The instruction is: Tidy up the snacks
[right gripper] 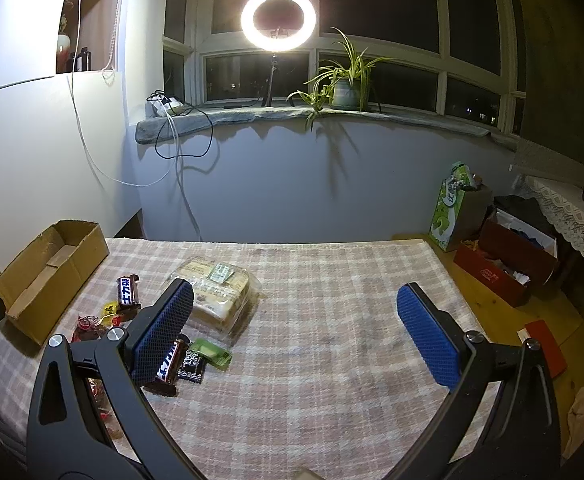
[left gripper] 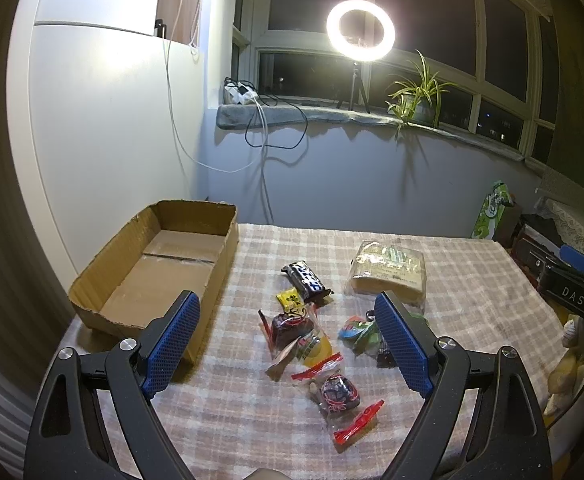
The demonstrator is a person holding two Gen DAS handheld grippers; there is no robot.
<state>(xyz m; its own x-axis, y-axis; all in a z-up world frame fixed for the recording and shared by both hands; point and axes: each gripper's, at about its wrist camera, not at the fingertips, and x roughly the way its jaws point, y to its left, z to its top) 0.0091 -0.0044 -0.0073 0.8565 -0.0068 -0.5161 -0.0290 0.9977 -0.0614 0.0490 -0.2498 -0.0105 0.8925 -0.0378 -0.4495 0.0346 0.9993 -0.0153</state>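
While both claws hover above the plaid-cloth counter [right gripper: 332, 320], the left claw [left gripper: 287, 344] is spread wide and empty over the scattered small wrapped snacks [left gripper: 312, 344]. The right claw [right gripper: 296, 332] is likewise wide and empty, its left finger in front of a dark chocolate bar [right gripper: 169, 364]. Farther back, a second dark chocolate bar with white lettering [left gripper: 306, 282] lies with its long axis pointing diagonally away to the left. Beside it, to the right, rests a clear-wrapped block of sliced bread [left gripper: 388, 272]. At the far left stands an open brown cardboard box [left gripper: 163, 264], its long axis running away from the cameras.
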